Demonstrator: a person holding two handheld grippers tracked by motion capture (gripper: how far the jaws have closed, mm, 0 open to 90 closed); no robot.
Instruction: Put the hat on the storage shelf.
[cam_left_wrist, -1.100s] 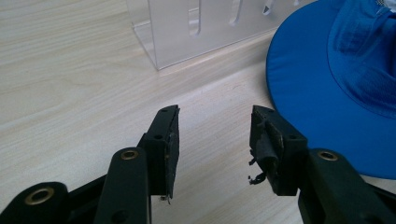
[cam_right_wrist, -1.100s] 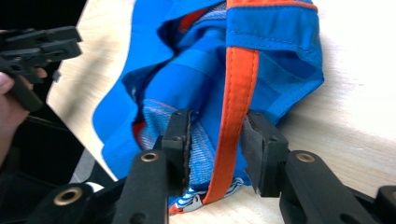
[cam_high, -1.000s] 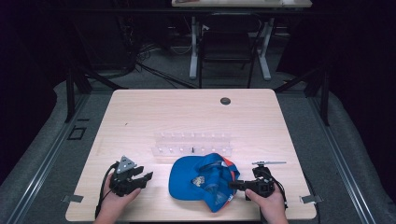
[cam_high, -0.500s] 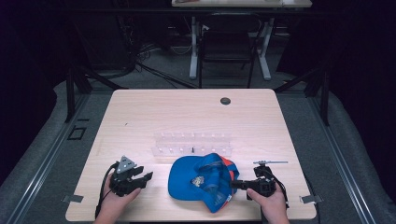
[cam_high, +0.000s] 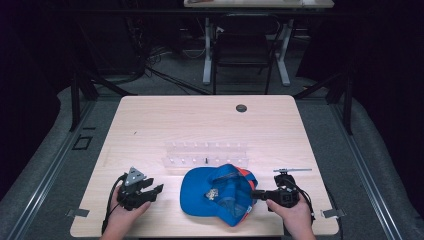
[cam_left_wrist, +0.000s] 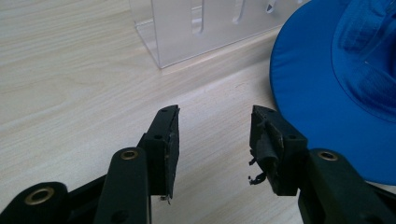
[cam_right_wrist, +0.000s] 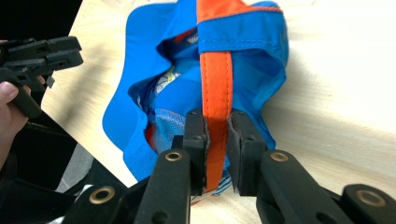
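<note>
- From high up, a light wooden table (cam_high: 150, 125) holds a blue cloth cap with an orange strap (cam_high: 215, 195). The cap lies upside down near the front edge, between the two hands.
- The right gripper view shows what the high view cannot. The right gripper (cam_right_wrist: 217, 140) has its two black jaws squeezed on the orange strap (cam_right_wrist: 217, 79), with the strap going up between them.
- That view also looks inside the cap (cam_right_wrist: 187, 93). There is blue mesh and a small white tag in there.
- In the high view the right gripper (cam_high: 256, 192) sits at the right side of the cap, held by the right hand (cam_high: 290, 217).
- The left gripper view shows the left gripper (cam_left_wrist: 215, 135) with its jaws wide apart. Bare wood is between them, and they hold nothing.
- One pad (cam_left_wrist: 266, 149) looks worn, with little black bits hanging off it.
- The blue brim (cam_left_wrist: 317, 93) lies just to the right of that jaw, near it but not touching.
- In the high view the left gripper (cam_high: 152, 192) rests on the table to the left of the cap, in the left hand (cam_high: 122, 215).
- A clear plastic rack with slots (cam_high: 206, 156) stands just behind the cap. Its corner (cam_left_wrist: 187, 32) shows close up in the left gripper view.
- A small dark round thing (cam_high: 241, 108) sits far back on the table.
- A dark chair (cam_high: 244, 50) stands behind the table on a grey floor (cam_high: 50, 165).
</note>
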